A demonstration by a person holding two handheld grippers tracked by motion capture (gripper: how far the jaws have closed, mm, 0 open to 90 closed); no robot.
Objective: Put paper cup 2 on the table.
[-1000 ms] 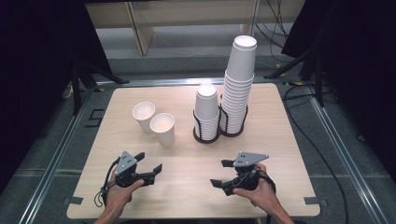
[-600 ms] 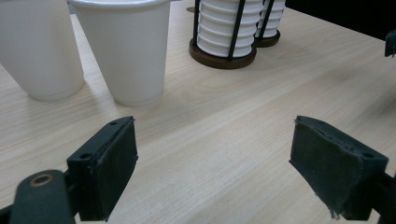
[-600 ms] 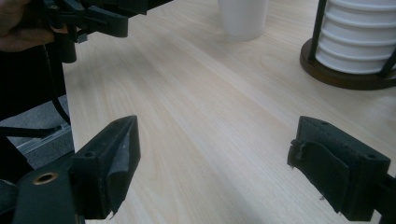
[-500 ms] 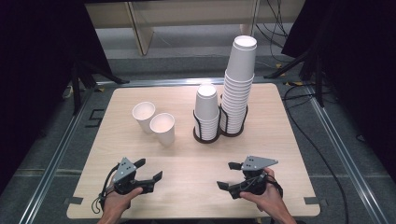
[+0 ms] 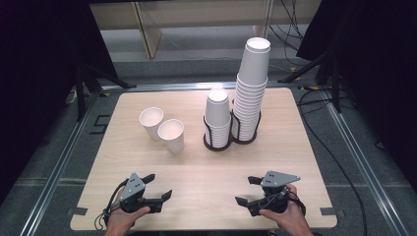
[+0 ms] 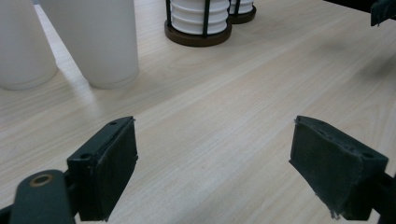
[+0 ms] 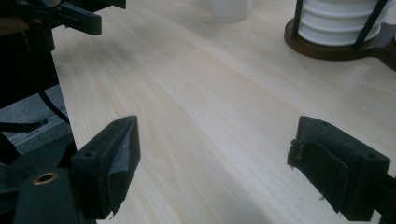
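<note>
Two loose white paper cups (image 5: 151, 123) (image 5: 171, 135) stand upright side by side on the wooden table (image 5: 295, 142), left of centre. A short cup stack (image 5: 217, 118) and a tall cup stack (image 5: 252, 88) sit in black wire holders at centre back. My left gripper (image 5: 158, 186) rests open near the front left edge, well short of the cups, with nothing between its jaws. My right gripper (image 5: 244, 190) is open and empty near the front right edge. The left gripper view looks past the left gripper (image 6: 219, 168) at the nearer cup (image 6: 107, 42) and a holder base (image 6: 198, 23).
The right gripper view has its own right gripper (image 7: 222, 170) over bare wood, the left gripper (image 7: 60, 14) at top left and a holder base (image 7: 336, 32) at top right. A metal frame (image 5: 74, 142) borders the table. Cables (image 5: 339, 162) lie on the floor at right.
Both grippers have drawn back toward the table's near edge and spread slightly apart. Both stay open. The cups and stacks have not moved.
</note>
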